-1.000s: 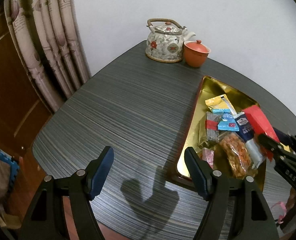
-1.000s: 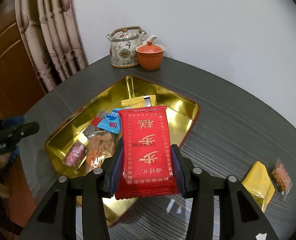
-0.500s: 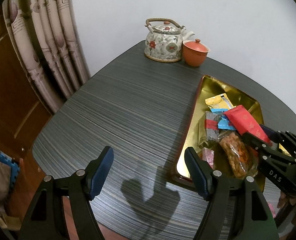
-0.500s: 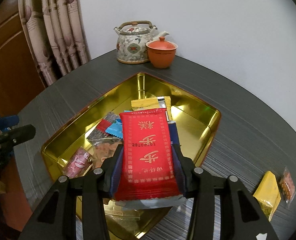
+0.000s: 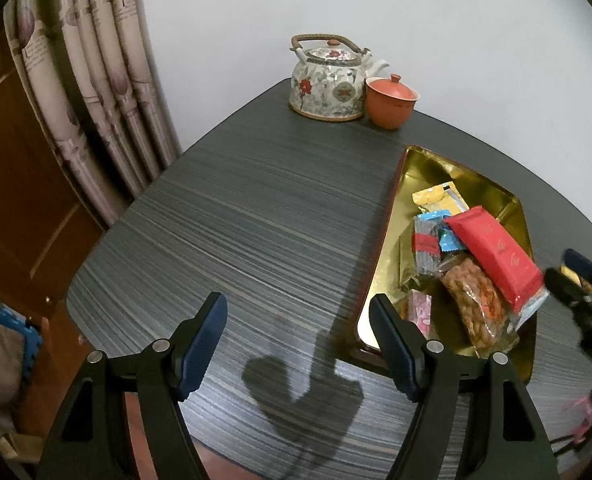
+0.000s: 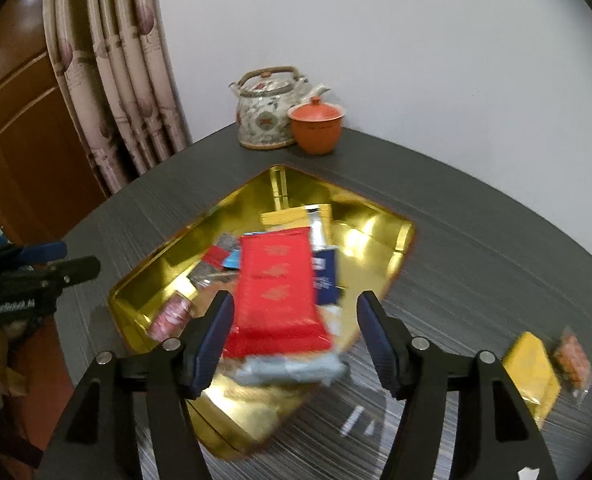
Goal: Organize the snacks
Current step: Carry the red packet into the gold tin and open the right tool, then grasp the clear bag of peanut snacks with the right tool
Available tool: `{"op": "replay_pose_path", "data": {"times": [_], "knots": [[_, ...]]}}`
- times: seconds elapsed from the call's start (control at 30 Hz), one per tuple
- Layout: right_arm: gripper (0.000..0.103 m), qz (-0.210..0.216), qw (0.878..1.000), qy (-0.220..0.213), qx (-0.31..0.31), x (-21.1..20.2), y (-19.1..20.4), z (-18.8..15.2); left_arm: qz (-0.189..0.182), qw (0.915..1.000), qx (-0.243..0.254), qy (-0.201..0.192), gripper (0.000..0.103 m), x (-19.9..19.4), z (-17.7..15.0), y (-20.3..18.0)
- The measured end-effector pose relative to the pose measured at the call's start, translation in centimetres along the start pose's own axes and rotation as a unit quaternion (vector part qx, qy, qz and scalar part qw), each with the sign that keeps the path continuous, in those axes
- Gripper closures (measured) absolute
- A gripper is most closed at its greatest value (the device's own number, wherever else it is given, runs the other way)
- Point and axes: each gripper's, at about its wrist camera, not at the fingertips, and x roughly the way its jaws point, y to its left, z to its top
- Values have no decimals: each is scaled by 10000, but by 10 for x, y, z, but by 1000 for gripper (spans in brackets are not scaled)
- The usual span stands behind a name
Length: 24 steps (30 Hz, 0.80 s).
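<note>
Two grippers. Right gripper jaws just opening, pads clear of red packet, released onto snack pile in gold tray. Left gripper spread, empty, parked above tabletop. Yellow packet outside tray, likely next.

The dark striped table carries a gold tray at centre. A teapot and lidded cup sit at twelve o'clock. Two snack packets lie at four o'clock.
</note>
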Motion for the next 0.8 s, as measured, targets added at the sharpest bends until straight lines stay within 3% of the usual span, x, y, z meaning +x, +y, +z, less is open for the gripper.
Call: {"op": "replay_pose_path", "data": {"times": [0.2,0.47,0.57,0.8], "knots": [[41,-400,9990,-17,191,-29,-66,-19,-5,9999,120,6,29,-2,-2,-4],[37,-1109,9920,235,563,-56,-194,-51,160,9986,475,-192,29,-6,-5,-15],[32,-1076,9916,494,517,-53,-223,-61,171,9977,570,-321,29,-9,-6,-18],[31,-913,9908,964,268,-29,-260,-75,41,9980,510,-361,29,-19,-9,-25]]}}
